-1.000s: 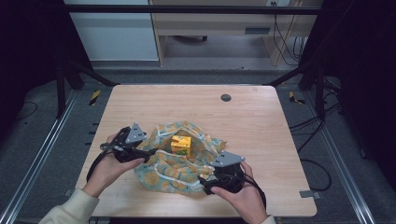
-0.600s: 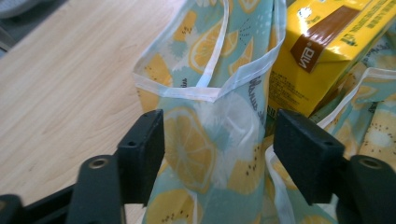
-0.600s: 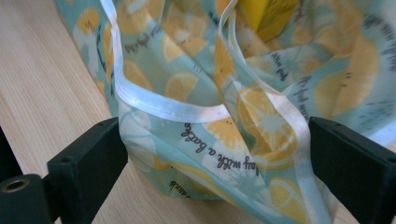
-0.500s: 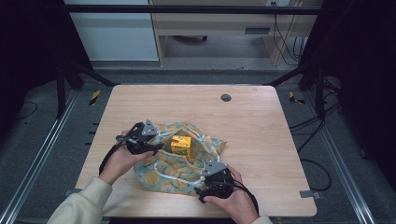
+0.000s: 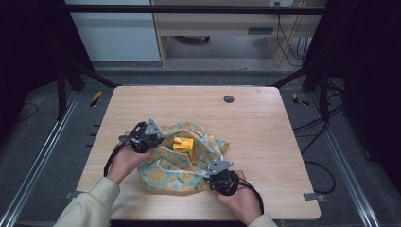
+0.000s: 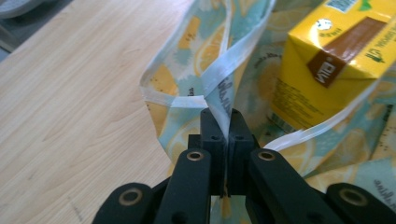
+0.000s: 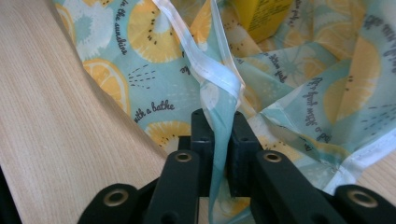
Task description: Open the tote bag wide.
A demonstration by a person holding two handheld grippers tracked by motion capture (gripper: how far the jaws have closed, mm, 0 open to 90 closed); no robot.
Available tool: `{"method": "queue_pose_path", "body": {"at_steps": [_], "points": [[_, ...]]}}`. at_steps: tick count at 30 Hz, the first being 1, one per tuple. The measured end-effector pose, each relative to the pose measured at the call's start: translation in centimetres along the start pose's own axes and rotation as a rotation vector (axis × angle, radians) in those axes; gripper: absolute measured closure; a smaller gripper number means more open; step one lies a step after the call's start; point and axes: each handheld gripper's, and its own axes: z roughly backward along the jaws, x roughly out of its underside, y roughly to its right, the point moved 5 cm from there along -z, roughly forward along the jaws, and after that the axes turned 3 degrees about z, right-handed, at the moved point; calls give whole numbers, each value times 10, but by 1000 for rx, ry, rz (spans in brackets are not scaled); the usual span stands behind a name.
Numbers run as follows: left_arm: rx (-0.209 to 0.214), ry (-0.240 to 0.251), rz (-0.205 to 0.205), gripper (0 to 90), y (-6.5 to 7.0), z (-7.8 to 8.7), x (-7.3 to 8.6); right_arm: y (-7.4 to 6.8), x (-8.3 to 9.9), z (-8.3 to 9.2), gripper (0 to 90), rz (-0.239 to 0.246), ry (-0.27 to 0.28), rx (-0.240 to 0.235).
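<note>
A lemon-print cloth (image 5: 182, 158) with a white hem lies crumpled on the wooden table (image 5: 265, 127), and a yellow drink carton (image 5: 183, 143) stands on its middle. My left gripper (image 5: 158, 138) is at the cloth's left edge; its jaws have just been closing and now pinch the hem (image 6: 219, 91), with the carton (image 6: 327, 70) close on the right. My right gripper (image 5: 208, 172) is at the cloth's near right edge. Its jaws have also just been closing and are shut on a fold of cloth (image 7: 222, 100).
A small round dark grommet (image 5: 229, 99) sits in the table near its far edge. Bare wood surrounds the cloth on all sides. Dark metal frame legs (image 5: 66, 80) and cables (image 5: 317, 127) stand beside the table.
Both grippers moved in onto the cloth's edges and their jaws closed on the fabric. The left hand shifted right toward the carton; the right hand came lower at the near edge.
</note>
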Motion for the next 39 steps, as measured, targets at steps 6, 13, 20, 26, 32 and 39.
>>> {"method": "queue_pose_path", "body": {"at_steps": [6, 13, 20, 26, 32, 39], "points": [[-11, -38, 41, 884, -14, -7, 9, 13, 11, 3, 862, -28, -30, 3], [-10, -91, 91, 882, -22, -33, 26, 28, 21, -3, 872, -60, -54, -6], [-21, -101, 113, 886, -27, -41, 36, 30, 28, -5, 889, -71, -79, -18], [-38, -114, 120, 891, -30, -45, 44, 31, 31, -6, 895, -54, -107, -5], [-63, -117, 132, 894, -35, -49, 46, 35, 33, -3, 898, -74, -103, 2], [-69, -124, 137, 895, -39, -51, 48, 34, 33, -3, 899, -64, -114, -4]]}}
